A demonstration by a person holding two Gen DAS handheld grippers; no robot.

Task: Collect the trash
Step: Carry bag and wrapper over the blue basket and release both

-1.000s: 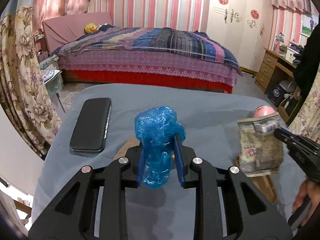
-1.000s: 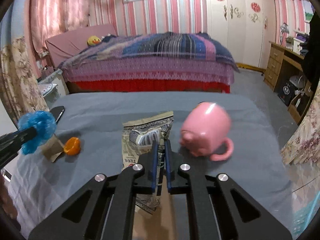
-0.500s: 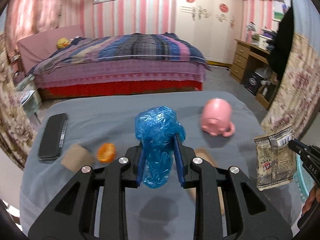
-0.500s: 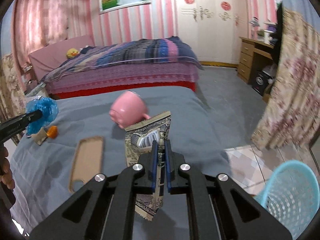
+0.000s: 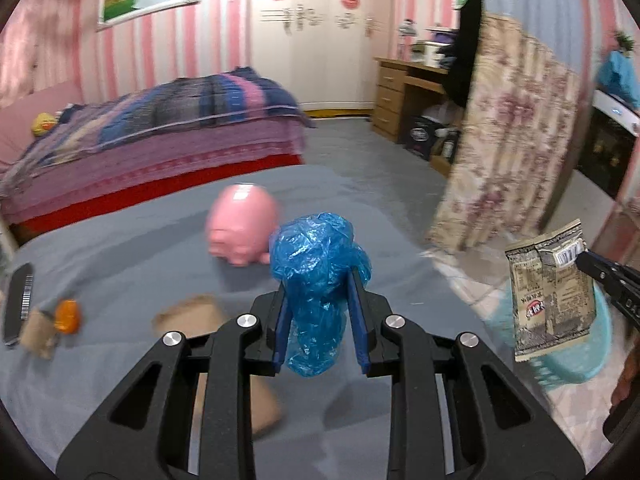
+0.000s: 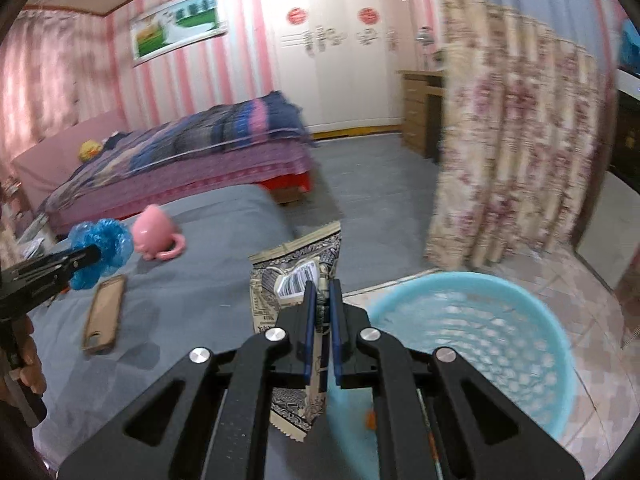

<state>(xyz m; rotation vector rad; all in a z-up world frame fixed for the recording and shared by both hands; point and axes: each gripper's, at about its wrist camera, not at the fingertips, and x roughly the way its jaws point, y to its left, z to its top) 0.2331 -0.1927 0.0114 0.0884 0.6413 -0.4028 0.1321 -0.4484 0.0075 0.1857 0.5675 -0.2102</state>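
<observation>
Left gripper (image 5: 320,300) pinches blue bag (image 5: 318,280) above table (image 5: 120,248). Right gripper (image 6: 322,308) clamps wrapper (image 6: 296,268) beside basket (image 6: 472,336) rim. Risk: early release, light wrapper flutters, lands on floor outside basket.

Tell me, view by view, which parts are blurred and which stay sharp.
Left wrist view: the blue plastic bag in the jaws is crisp, the pink mug and bedroom smeared. Right wrist view: the snack wrapper is sharp, the floral curtain and blue basket streaked.
</observation>
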